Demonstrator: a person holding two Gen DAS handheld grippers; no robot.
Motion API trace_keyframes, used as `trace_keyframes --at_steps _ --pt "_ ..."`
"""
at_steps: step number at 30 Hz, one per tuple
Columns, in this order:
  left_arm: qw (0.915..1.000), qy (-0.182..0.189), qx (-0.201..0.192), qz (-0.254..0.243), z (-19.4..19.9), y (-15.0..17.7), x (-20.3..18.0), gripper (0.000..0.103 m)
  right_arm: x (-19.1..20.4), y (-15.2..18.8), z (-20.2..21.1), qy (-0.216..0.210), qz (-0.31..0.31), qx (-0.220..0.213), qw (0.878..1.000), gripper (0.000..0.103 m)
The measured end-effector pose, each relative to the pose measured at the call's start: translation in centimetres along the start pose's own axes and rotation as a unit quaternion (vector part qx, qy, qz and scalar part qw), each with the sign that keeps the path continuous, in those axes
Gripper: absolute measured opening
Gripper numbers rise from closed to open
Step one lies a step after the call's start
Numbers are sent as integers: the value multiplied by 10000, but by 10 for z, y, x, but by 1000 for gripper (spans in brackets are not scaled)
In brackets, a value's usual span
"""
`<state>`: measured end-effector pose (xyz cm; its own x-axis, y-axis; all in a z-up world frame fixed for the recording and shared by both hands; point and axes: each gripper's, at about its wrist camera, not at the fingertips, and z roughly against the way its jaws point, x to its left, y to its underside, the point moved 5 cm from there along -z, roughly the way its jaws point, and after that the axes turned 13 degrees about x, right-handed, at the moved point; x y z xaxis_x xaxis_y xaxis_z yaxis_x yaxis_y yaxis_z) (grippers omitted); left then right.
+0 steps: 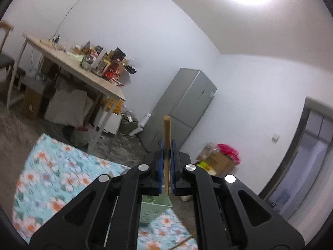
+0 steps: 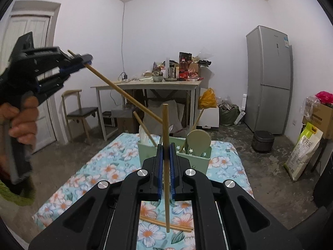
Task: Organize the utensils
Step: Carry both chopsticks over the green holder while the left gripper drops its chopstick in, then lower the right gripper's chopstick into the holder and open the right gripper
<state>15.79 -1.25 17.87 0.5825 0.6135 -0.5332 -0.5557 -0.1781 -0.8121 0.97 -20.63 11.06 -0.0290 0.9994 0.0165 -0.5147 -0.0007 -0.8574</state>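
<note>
above floral cloth (image 2: 100,173), each gripper's jaws clamp an upright chopstick (image 2: 165,145).

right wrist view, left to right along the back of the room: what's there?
Door → chair → table → fridge → cardboard box. In front, the left tongs and the right tongs each grip a chopstick.

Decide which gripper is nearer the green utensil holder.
Right. The right gripper sits just in front of the green utensil holder; the left gripper is raised up and off to its left.
</note>
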Motion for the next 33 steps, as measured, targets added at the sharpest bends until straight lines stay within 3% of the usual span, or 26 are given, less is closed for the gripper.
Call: trace_keyframes --at_steps 5,12,23,25,27,33 --pt "9972 -540 188 -482 -36 0 -9 5 -10 -6 -10 -61 -86 -33 9999 6" --pt "9865 -1200 669 -887 -94 12 -7 5 -21 -2 -29 -193 -126 145 9996 6" --pt "9770 -1446 1010 -1200 -143 30 -4 5 -41 4 -40 -210 -502 180 9984 6" --pt "9775 -1410 1066 -1152 -146 32 -4 21 -44 6 -42 -209 -530 201 9982 6" --pt "9791 -1337 1049 -1117 -144 34 -8 31 -45 6 -41 -201 -550 209 9981 6" --pt "9813 -1200 824 -1263 -125 34 -28 47 -44 3 -37 -211 -603 197 9978 6"
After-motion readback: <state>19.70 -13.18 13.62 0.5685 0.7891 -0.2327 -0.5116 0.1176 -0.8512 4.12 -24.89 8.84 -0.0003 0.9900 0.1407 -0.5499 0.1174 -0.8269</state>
